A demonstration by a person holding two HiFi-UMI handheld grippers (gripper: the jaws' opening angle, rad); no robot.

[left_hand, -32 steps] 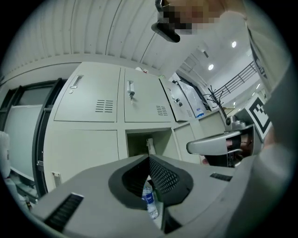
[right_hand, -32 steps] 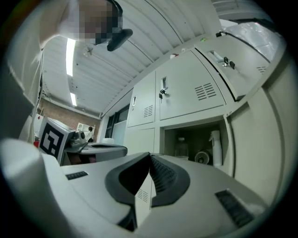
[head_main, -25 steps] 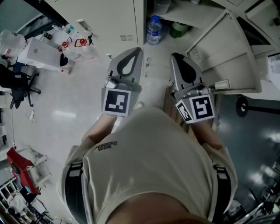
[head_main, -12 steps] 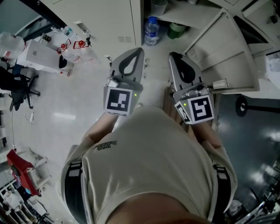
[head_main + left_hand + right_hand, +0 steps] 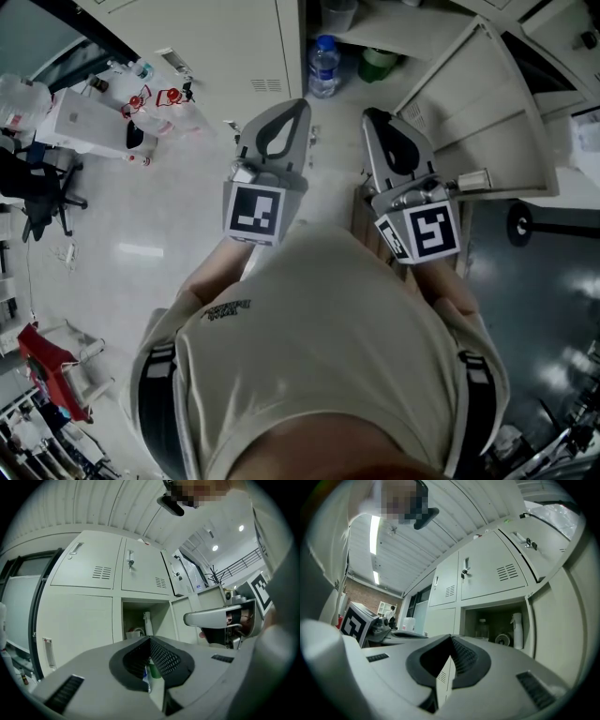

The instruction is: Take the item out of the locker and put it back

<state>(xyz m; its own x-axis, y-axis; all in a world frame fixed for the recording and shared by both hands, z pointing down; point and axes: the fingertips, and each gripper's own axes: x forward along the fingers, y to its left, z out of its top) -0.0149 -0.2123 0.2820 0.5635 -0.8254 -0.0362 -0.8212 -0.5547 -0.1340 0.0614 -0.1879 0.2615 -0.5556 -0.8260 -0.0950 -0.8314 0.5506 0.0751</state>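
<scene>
Both grippers are held out in front of my chest, pointing at a bank of pale lockers [image 5: 234,47]. My left gripper [image 5: 299,104] [image 5: 149,639] is shut with nothing in it. My right gripper [image 5: 372,117] [image 5: 450,637] is shut and empty too. An open locker compartment [image 5: 497,620] holds a clear bottle [image 5: 483,629], a white spray bottle [image 5: 516,630] and a round roll [image 5: 502,640]. The left gripper view shows the same spray bottle [image 5: 147,623]. Lower down, a blue-capped water bottle [image 5: 326,64] and a green item [image 5: 380,62] stand in an open compartment by the floor.
An open locker door [image 5: 487,112] swings out at the right, close to my right gripper. At the left are a white cart with red-capped items [image 5: 103,112] and a black office chair [image 5: 37,187]. A red object [image 5: 47,361] lies at the lower left.
</scene>
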